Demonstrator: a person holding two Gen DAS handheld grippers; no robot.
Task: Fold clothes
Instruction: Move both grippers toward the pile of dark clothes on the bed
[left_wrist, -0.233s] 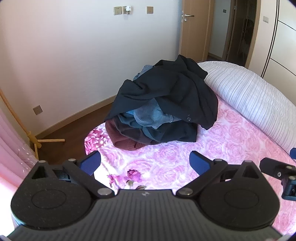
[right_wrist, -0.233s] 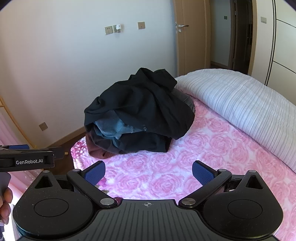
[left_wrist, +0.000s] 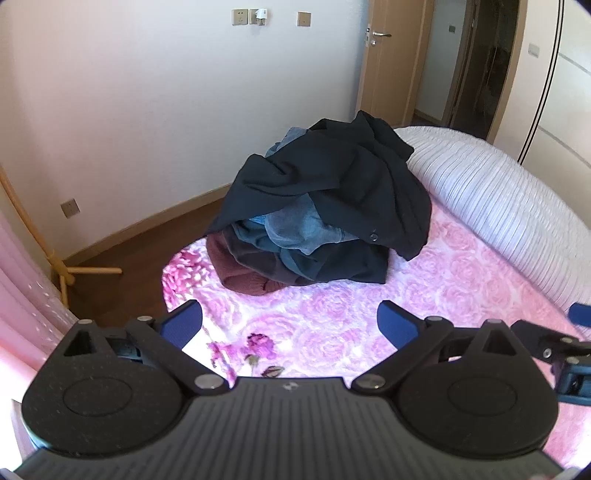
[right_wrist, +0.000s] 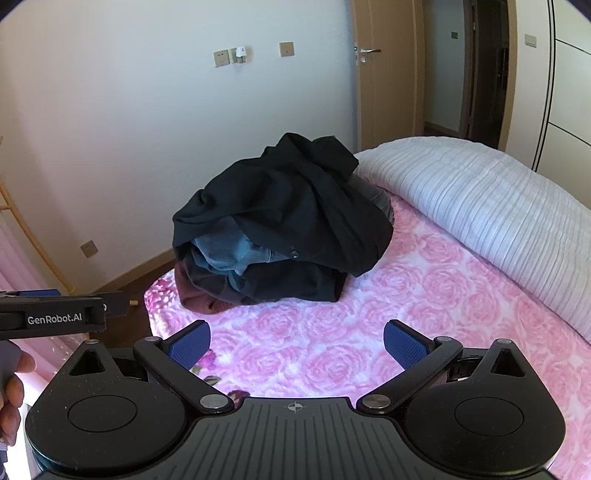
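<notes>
While level over bedspread (left_wrist: 332, 325) | both grippers' jaws spread, empty | clothes pile (left_wrist: 325, 214) ahead

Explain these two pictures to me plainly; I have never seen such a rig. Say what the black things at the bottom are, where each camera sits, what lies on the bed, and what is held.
No robot arm here: a person carries two hand-held grippers, each with a camera looking forward along its two blue-padded fingers. One picture comes from the left gripper, the other from the right gripper. Both stand open and hold nothing. Ahead, on the pink rose-patterned bedspread, lies an unfolded heap of clothes: a black buttoned garment on top, a blue-grey garment beneath, a maroon one at the bottom. A white ribbed quilt lies beside the heap. Each gripper also shows at the edge of the other's view.
</notes>
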